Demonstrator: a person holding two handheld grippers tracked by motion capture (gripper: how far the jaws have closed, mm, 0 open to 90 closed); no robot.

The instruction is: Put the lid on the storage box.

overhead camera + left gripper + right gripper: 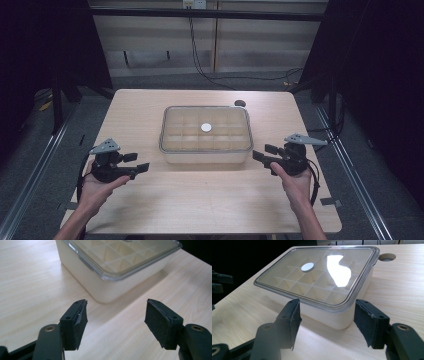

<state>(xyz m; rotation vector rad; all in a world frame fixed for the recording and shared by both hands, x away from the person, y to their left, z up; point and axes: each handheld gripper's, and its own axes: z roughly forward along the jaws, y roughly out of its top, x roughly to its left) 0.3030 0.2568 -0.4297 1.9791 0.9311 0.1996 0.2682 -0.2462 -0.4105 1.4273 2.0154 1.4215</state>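
While both hands rest low on the table (150,210), the box (206,150) sits at mid-table between them, closed under a clear lid (206,116). From the high view, the left gripper (137,163) lies near the box's left front corner and the right gripper (264,152) just beside its right front corner, neither touching it. A white disc (206,127) sits at the lid's centre.

Left gripper view: jaws spread wide with bare tabletop between them, box corner (105,296) just ahead (the grid of dividers shows through the lid).

Right gripper view: right gripper (327,322) jaws likewise spread, nothing between the pads, the box's near corner (339,320) close ahead. This view adds lamp glare (338,271) on the lid and shows the round hole (387,257) in the tabletop behind the box, seen as a dark spot from above.
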